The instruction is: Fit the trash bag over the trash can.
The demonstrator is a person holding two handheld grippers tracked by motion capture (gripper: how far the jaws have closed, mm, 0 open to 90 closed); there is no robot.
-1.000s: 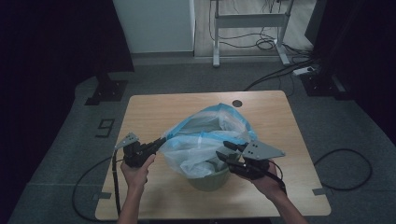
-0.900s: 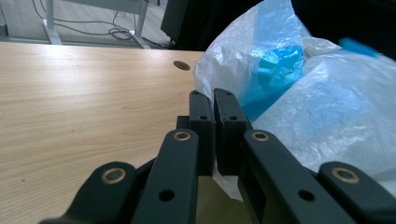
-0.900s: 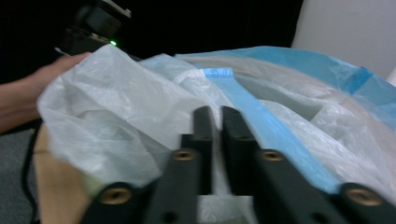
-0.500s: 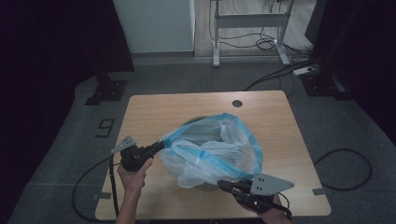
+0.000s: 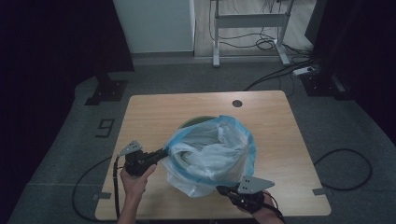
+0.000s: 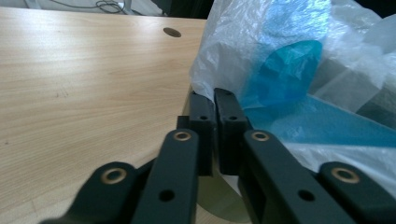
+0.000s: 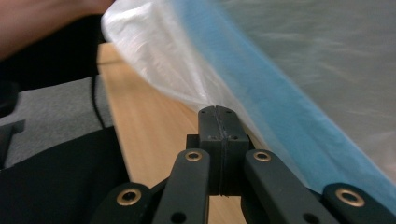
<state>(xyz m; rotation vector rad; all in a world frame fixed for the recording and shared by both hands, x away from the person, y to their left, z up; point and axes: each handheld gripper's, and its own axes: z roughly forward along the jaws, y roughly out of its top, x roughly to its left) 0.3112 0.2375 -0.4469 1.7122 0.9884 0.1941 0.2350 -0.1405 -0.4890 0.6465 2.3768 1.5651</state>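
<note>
You hold both grippers pinched tight on the clear blue-banded bin liner, left gripper at its left rim, right gripper at the near rim, stretching it over the green bucket.

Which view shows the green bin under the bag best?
High view: the green bin's far rim curves out behind the plastic bag. Left gripper view catches a sliver of its rim below the jaws. In the right gripper view, bag film covers it.

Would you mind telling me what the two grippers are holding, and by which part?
Both hold the plastic bag: the left gripper pinches its rim on the left side, the right gripper pinches its near lower edge.
</note>
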